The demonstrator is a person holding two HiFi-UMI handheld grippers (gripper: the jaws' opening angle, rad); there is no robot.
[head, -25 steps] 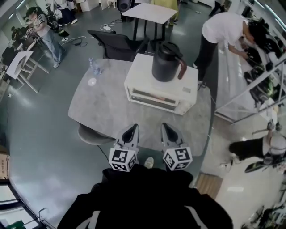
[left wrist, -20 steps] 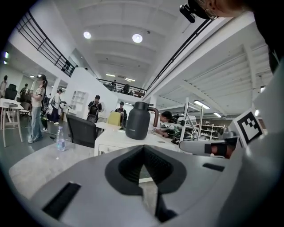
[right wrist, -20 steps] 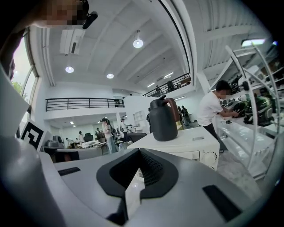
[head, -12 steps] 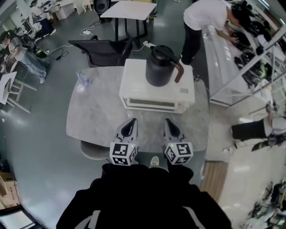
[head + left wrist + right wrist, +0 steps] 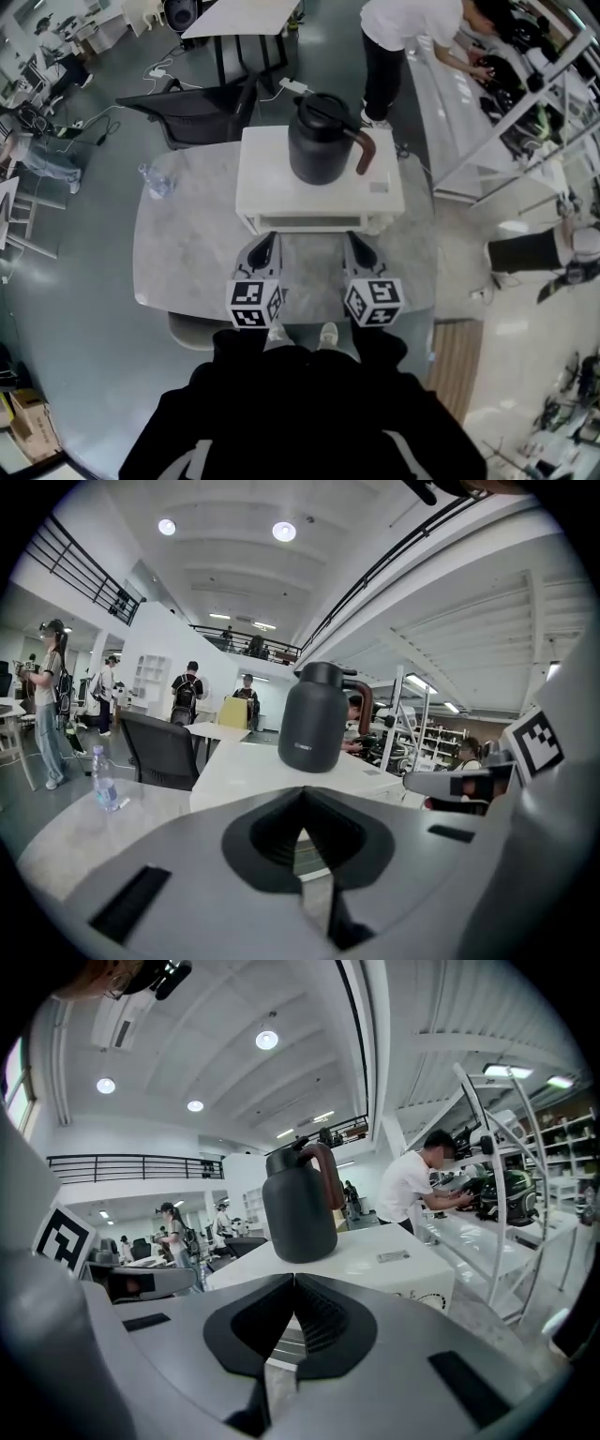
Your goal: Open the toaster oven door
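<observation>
A white toaster oven [image 5: 319, 183] stands on the grey table [image 5: 187, 248] with a dark jug [image 5: 321, 141] on its top. Only a thin strip of its door front [image 5: 309, 223] shows, and the door looks closed. My left gripper [image 5: 268, 242] and right gripper [image 5: 352, 242] hover side by side just short of that front, both shut with nothing between the fingertips. In the left gripper view the oven [image 5: 267, 771] and jug [image 5: 314, 719] lie straight beyond the closed left gripper [image 5: 301, 794]. The right gripper view shows the oven [image 5: 394, 1267] and jug [image 5: 300, 1208] past the closed right gripper [image 5: 292, 1279].
A clear water bottle [image 5: 156, 178] stands at the table's left edge. A black chair [image 5: 197, 105] sits behind the table. A person in a white shirt [image 5: 408, 33] bends over a rack [image 5: 487, 122] at the right. A stool [image 5: 192, 328] is under the near edge.
The oven and table have drawn nearer in the head view. Both grippers, still shut, now sit close to the oven's front edge instead of well short of it.
</observation>
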